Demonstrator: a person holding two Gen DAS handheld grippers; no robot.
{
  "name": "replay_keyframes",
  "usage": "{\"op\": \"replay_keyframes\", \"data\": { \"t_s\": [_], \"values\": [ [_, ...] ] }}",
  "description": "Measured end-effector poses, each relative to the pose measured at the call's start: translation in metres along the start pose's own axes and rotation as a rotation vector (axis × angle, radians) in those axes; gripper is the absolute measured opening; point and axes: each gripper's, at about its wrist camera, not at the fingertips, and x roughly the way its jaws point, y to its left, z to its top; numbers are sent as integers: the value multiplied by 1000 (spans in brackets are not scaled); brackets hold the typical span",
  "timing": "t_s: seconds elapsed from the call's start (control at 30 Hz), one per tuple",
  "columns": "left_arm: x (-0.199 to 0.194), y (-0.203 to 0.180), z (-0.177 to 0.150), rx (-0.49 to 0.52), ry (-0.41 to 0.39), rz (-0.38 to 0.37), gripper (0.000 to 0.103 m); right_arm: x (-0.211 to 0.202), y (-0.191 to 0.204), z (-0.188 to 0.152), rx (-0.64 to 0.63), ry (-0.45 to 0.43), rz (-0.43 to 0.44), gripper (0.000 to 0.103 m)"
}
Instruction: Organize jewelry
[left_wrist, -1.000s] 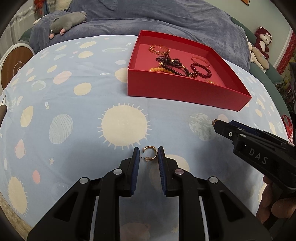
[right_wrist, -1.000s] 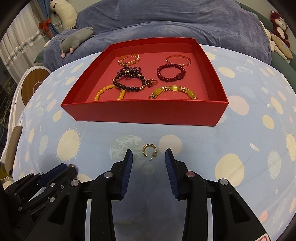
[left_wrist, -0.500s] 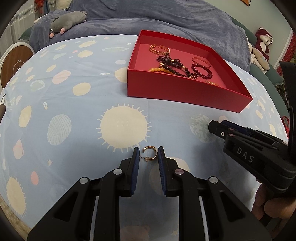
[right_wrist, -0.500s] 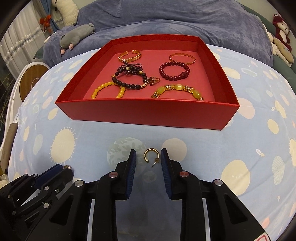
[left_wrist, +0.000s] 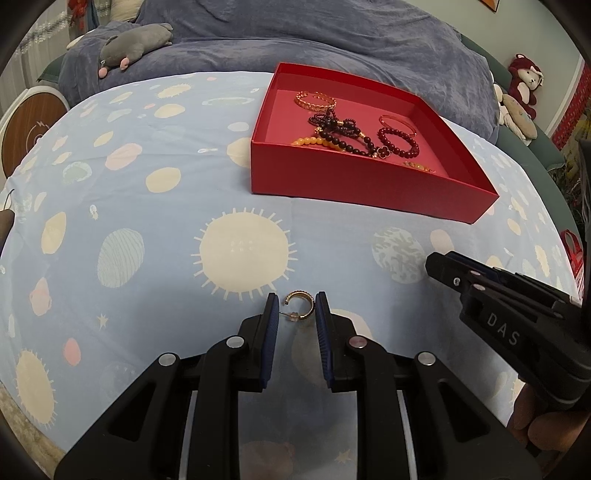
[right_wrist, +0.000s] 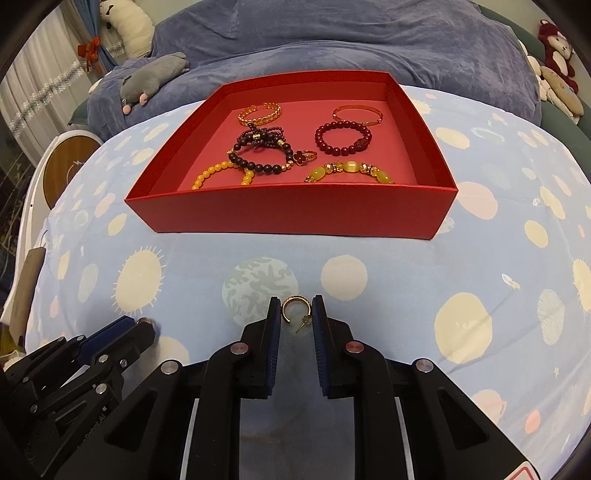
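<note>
A red box (left_wrist: 351, 181) (right_wrist: 288, 210) on the planet-print cloth holds several bead bracelets (right_wrist: 341, 138) and gold bangles (right_wrist: 258, 112). In front of it, my left gripper (left_wrist: 296, 295) is shut on a small gold hoop earring (left_wrist: 299, 292), whose post reaches the left pad. My right gripper (right_wrist: 295, 298) has a second gold hoop earring (right_wrist: 285, 313) between its blue pads. Its jaws are closing and the pads touch the hoop on both sides. Each gripper also shows in the other's view: the left gripper (right_wrist: 140, 325) at lower left, the right gripper (left_wrist: 437, 264) at the right.
A grey plush toy (right_wrist: 155, 77) lies on the blue blanket behind the box. More plush toys (left_wrist: 524, 77) sit at the far right. A round wood-and-white object (left_wrist: 26, 133) stands off the left edge. A person's hand (left_wrist: 543, 424) grips the right tool.
The right gripper's jaws have narrowed from wide apart to touching the hoop, and it edged a little toward the box. The left gripper and its earring have not moved.
</note>
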Motion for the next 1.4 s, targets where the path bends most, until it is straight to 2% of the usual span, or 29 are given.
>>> {"op": "replay_keyframes", "data": {
  "t_s": [0.27,0.5,0.67,0.8,1.03,1.07,1.3,1.37,1.4],
  "values": [
    [-21,-13,5,16,-29,-5,19,-36,3,-19,18,-30,30,16],
    [-41,-25,12,33,-69,-16,19,-66,7,-21,-5,-86,27,16],
    [-49,-16,11,13,-77,-10,19,-75,-1,-26,9,-96,17,16],
    [-45,2,-5,-12,-46,-1,19,-75,-7,-35,21,-84,8,16],
    [-34,10,-21,-31,-12,2,44,-67,-11,-46,38,-54,11,16],
    [-32,9,-20,-31,-11,2,45,-66,-11,-46,38,-53,12,16],
    [-11,-5,-17,12,3,2,42,-61,-13,-46,46,-40,11,16],
    [-4,-7,-17,13,12,2,33,-59,-13,-46,48,-35,10,16],
    [-4,-8,-17,21,0,14,31,-59,-13,-46,50,-34,10,16]
  ]
}}
